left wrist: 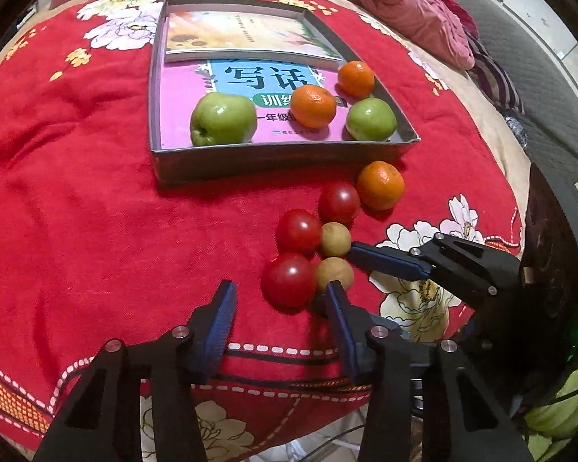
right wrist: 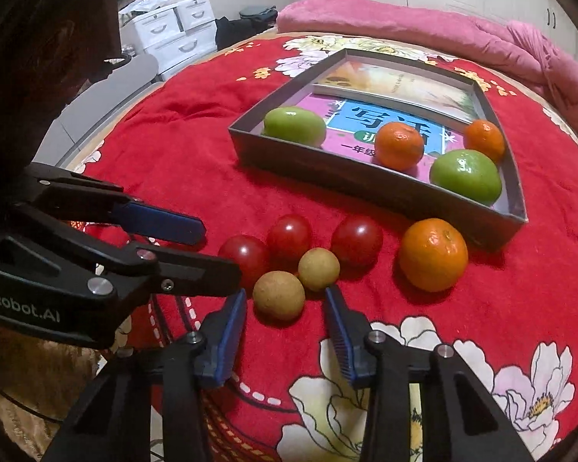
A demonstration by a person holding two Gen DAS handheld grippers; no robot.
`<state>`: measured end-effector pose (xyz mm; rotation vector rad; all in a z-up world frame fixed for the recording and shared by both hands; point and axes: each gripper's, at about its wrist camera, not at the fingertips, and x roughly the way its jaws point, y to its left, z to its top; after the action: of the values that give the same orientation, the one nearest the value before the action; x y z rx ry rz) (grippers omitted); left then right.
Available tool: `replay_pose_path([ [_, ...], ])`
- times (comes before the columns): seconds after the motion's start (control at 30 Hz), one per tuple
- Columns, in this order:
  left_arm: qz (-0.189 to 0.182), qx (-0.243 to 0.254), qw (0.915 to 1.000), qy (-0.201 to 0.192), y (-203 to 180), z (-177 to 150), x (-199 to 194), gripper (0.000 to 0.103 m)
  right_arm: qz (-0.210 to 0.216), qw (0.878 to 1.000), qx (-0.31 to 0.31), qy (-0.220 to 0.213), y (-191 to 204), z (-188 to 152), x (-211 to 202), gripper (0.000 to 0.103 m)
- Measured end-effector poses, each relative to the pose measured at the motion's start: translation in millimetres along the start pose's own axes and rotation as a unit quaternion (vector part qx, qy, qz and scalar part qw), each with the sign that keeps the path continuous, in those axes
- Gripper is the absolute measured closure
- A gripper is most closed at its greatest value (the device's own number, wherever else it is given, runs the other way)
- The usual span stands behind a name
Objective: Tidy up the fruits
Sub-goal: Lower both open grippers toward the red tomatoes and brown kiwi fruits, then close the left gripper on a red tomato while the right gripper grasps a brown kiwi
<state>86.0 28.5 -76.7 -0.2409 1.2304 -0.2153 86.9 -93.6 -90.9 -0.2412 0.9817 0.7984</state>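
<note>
Over the red floral blanket (left wrist: 96, 211), I am holding my left gripper (left wrist: 281, 288) and right gripper (right wrist: 285, 298) partly open, gripping nothing, beside the longans (right wrist: 279, 295) and tomatoes (left wrist: 289, 285).

Indoor light from above, moderately bright; colours saturated. White glare spots on the green apples (left wrist: 222, 118) and tomatoes (right wrist: 357, 239). Soft shadows beneath fruit. Strong fisheye bending, dark vignette at corners; slight softness near the edges
</note>
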Motion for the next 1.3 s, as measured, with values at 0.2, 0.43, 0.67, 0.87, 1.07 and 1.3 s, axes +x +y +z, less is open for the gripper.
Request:
replay_pose_path([
  [0.2, -0.013, -0.011, 0.9998, 0.009, 3.2, 2.8, 9.4, 0.059, -0.004, 1.000, -0.017, 0.000, 2.3, -0.1, 5.8, 0.074],
  [0.43, -0.020, -0.019, 0.9995, 0.013, 4.6, 9.4, 19.0, 0.059, 0.000, 1.000, -0.007, -0.002, -5.9, -1.9, 0.2, 0.075],
  [0.67, -0.017, -0.011, 0.9996, 0.017, -0.6, 12.9, 27.5, 0.065, -0.021, 1.000, 0.006, -0.001, -22.6, -3.9, -7.5, 0.075],
  [0.87, -0.014, -0.010, 0.9997, 0.017, -1.6, 13.2, 31.4, 0.069, -0.030, 0.999, 0.025, -0.005, -33.2, -3.3, -11.4, 0.075],
  [1.07, -0.017, -0.022, 0.9995, 0.014, 1.3, 12.2, 22.8, 0.069, -0.028, 0.999, 0.032, -0.012, -35.8, -0.9, -17.0, 0.075],
  [1.3, -0.014, -0.029, 0.9994, -0.012, 1.9, 13.1, -2.0, 0.069, -0.026, 0.999, 0.035, -0.033, -35.4, 7.5, -32.2, 0.075],
])
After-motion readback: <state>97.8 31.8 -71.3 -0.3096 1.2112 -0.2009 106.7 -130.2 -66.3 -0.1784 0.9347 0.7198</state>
